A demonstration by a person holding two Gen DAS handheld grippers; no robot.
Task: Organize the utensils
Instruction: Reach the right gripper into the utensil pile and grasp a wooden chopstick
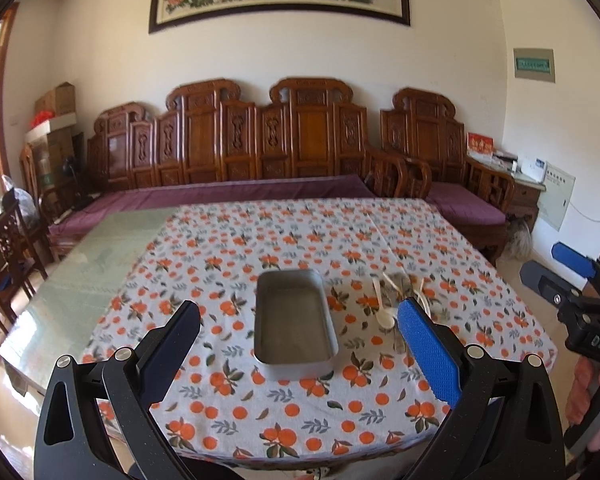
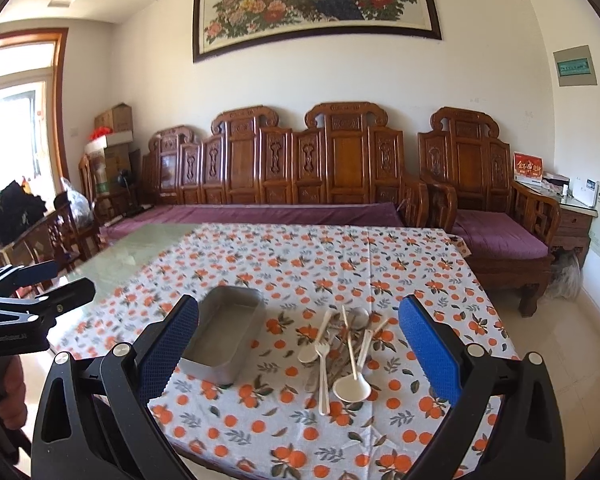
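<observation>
Left gripper [image 1: 300,322]: I hold it spread wide, empty, above the tin tray [image 1: 294,322].
Right gripper [image 2: 300,322]: also spread, empty.
Utensils [image 2: 342,350]: tangled heap just right of tray.
Handling: light, slippery plastic; I'd pinch one handle mid-shaft.

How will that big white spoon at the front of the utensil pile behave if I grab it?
The white spoon looks like thin plastic, so probably light and a bit flexible. Its handle runs back into the utensil pile with a thin stick lying across it, so lifting may drag neighbours along. The smooth bowl could slip between the pads.
</observation>
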